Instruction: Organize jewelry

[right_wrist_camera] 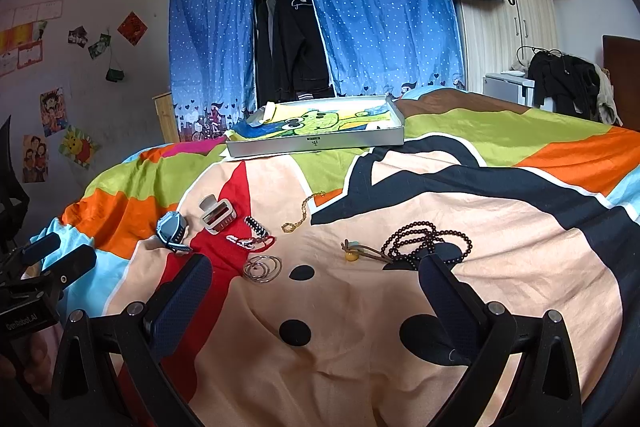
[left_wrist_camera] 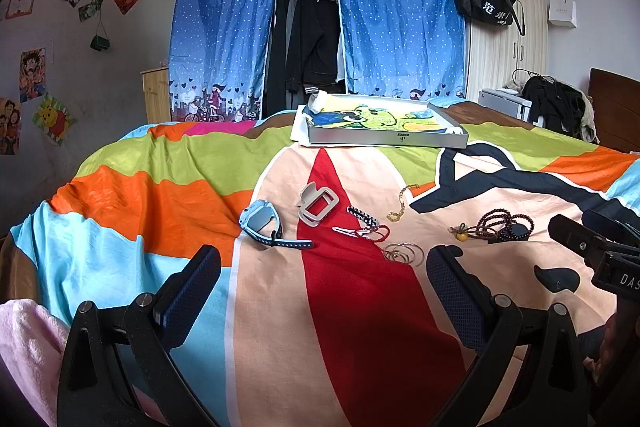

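Bright bedspread [left_wrist_camera: 168,195] with watch [left_wrist_camera: 262,223], hair claw [left_wrist_camera: 317,205], beads [left_wrist_camera: 506,225], tray [left_wrist_camera: 384,139].

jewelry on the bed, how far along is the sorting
Nothing looks done: the silver tray at the far end holds only its cartoon picture. Nothing is in hand either; the left claw and right claw are both open and empty. All left on the bedspread: blue watch, hair clip, gold chain, silver hoops, bead bracelet.

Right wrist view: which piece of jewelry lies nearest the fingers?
The dark bead strand, coiled in loops right at the right finger's tip; the silver hoops, gold chain and blue watch lie farther off.
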`<state>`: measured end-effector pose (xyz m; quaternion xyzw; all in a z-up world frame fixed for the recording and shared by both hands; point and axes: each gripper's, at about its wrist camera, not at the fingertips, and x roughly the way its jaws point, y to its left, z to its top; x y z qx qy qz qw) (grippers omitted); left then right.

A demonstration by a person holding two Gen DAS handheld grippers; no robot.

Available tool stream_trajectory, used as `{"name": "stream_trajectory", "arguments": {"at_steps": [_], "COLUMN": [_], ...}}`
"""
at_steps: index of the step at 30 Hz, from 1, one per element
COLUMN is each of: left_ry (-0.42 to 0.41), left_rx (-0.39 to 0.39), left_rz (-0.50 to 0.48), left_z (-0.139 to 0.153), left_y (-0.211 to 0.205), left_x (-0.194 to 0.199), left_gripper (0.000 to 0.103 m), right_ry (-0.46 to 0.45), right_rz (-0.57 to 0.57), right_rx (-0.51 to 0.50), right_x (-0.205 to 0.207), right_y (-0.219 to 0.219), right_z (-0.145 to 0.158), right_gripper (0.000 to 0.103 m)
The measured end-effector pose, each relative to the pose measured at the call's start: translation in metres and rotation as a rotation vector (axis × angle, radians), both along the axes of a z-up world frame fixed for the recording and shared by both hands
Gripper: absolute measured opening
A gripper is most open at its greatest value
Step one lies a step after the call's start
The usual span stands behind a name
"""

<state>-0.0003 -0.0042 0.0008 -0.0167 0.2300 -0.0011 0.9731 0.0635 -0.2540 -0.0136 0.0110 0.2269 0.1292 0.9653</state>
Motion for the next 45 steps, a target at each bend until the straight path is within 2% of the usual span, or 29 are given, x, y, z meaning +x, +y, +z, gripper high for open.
{"name": "stream_trajectory", "arguments": {"at_steps": [36, 45], "left_ry": [0.009, 0.114], "left_rx": [0.002, -0.023], "left_rz": [0.0, -0.012], "left_z": [-0.004, -0.014], "left_y": [0.002, 0.008], "left_x": [0.0, 0.01], "left_gripper": [0.101, 0.101], "right_ry": [0.011, 0.092], "right_rz": [-0.014, 0.011], "right_rx": [-0.002, -0.045], "right_x": [-0.001, 0.006], "right_y": [0.001, 0.005], "right_z": [-0.001, -0.012], "right_gripper": [0.103, 0.103]}}
